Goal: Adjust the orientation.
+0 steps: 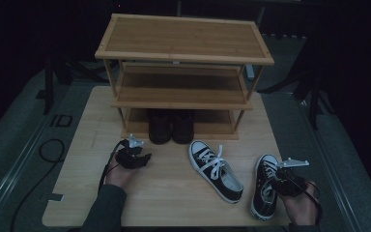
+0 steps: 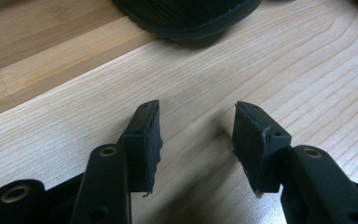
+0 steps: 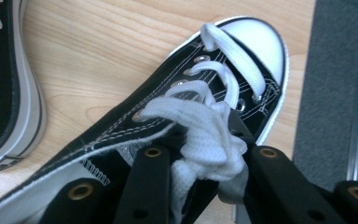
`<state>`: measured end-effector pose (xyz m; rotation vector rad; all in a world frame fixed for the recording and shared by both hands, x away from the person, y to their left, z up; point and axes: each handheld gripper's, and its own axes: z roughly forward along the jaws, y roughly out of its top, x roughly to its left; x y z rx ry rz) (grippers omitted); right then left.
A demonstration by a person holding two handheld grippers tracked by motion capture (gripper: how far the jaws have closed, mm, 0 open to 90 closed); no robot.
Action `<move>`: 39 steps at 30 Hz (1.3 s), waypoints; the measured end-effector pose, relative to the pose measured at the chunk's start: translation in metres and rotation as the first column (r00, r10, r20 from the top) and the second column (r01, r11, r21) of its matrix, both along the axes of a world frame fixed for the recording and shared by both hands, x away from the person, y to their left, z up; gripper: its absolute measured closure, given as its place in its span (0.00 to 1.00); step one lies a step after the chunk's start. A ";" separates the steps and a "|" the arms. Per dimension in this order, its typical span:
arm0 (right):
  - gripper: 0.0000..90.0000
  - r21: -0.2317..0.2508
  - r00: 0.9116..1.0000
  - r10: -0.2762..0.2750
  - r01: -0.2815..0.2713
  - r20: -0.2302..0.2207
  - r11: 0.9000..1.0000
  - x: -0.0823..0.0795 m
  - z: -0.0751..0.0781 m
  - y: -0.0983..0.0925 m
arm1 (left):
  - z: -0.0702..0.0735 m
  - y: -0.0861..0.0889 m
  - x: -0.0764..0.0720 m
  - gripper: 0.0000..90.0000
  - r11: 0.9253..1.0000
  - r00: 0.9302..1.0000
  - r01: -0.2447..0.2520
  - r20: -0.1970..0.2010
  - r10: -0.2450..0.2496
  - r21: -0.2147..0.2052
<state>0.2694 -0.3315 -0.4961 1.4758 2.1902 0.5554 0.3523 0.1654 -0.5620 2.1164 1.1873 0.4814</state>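
Black canvas sneaker (image 3: 168,116) with glossy white rubber toe, woven cotton laces (image 3: 205,130), matt pale wood table (image 1: 169,188)

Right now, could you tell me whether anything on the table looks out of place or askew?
Yes: the two black sneakers lie splayed at different angles off the rack, one mid-table, one at the right edge, where the right gripper pinches its bunched laces.

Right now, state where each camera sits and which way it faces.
High view: above the person's side, looking forward and down at the table, rack, both forearms.
Left gripper view: on the left gripper, open, facing bare tabletop.
Right gripper view: on the right gripper, closed on the right sneaker.
Shared: high and right views show that sneaker.
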 end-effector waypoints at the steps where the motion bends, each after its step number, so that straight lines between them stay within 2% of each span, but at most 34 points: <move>1: 0.87 -0.002 1.000 -0.001 0.001 0.014 1.000 -0.001 0.001 -0.001 | 0.000 0.000 0.000 0.58 1.000 1.000 0.000 0.000 0.000 0.000; 4: 0.89 0.008 0.998 0.002 -0.003 0.064 1.000 0.000 0.002 -0.008 | 0.000 0.000 0.000 0.58 1.000 1.000 0.000 0.000 0.000 0.000; 9: 0.90 0.036 0.995 0.032 -0.035 0.095 0.999 0.004 0.002 -0.012 | 0.000 0.000 0.000 0.58 1.000 1.000 -0.001 0.000 0.001 0.000; 11: 0.90 0.054 0.988 0.087 -0.095 0.127 0.994 0.008 0.003 -0.009 | 0.000 0.000 0.000 0.58 1.000 1.000 -0.001 0.000 0.001 0.000; 12: 0.90 0.048 0.981 0.126 -0.134 0.146 0.990 0.013 0.004 -0.004 | 0.000 0.000 0.000 0.58 1.000 1.000 -0.001 0.000 0.001 0.000; 13: 0.90 0.048 0.981 0.126 -0.134 0.146 0.990 0.013 0.004 -0.004 | 0.000 0.000 0.000 0.58 1.000 1.000 -0.001 0.001 0.001 0.000; 17: 0.90 0.013 0.966 0.183 -0.189 0.184 0.982 0.020 0.007 0.007 | 0.000 0.000 0.000 0.58 1.000 1.000 0.000 0.001 0.000 0.000; 18: 0.90 0.002 0.954 0.218 -0.223 0.206 0.975 0.024 0.009 0.010 | 0.000 0.000 0.000 0.58 1.000 1.000 0.000 0.001 0.000 0.000; 19: 0.90 0.002 0.954 0.218 -0.223 0.206 0.975 0.024 0.009 0.010 | 0.000 0.000 0.000 0.58 1.000 1.000 -0.001 0.001 0.001 -0.001; 23: 0.90 -0.020 0.928 0.281 -0.285 0.243 0.958 0.034 0.012 0.016 | 0.000 0.000 0.000 0.58 1.000 1.000 0.000 0.001 0.000 0.000; 27: 0.90 -0.051 0.906 0.333 -0.331 0.261 0.942 0.043 0.014 0.024 | 0.000 0.000 0.000 0.58 1.000 1.000 -0.001 0.002 0.001 -0.001; 28: 0.90 -0.051 0.906 0.333 -0.331 0.261 0.942 0.043 0.014 0.024 | 0.000 0.000 0.000 0.58 1.000 1.000 -0.001 0.002 0.001 -0.001; 29: 0.90 -0.059 0.896 0.353 -0.350 0.269 0.935 0.046 0.013 0.026 | 0.000 0.000 0.000 0.58 1.000 1.000 -0.001 0.002 0.001 -0.001; 31: 0.90 -0.080 0.869 0.402 -0.396 0.290 0.915 0.054 0.012 0.035 | 0.000 0.000 0.000 0.58 1.000 1.000 -0.001 0.002 0.001 -0.002; 32: 0.90 -0.080 0.869 0.402 -0.396 0.290 0.915 0.054 0.012 0.035 | 0.000 0.000 0.000 0.58 1.000 1.000 -0.001 0.003 0.001 -0.004; 35: 0.90 -0.109 0.844 0.441 -0.430 0.304 0.896 0.063 0.009 0.042 | 0.000 0.000 0.000 0.58 1.000 1.000 0.000 0.002 0.000 -0.001; 39: 0.90 -0.171 0.820 0.486 -0.455 0.302 0.874 0.070 0.006 0.054 | 0.000 0.000 0.000 0.58 1.000 1.000 0.001 0.002 -0.001 -0.001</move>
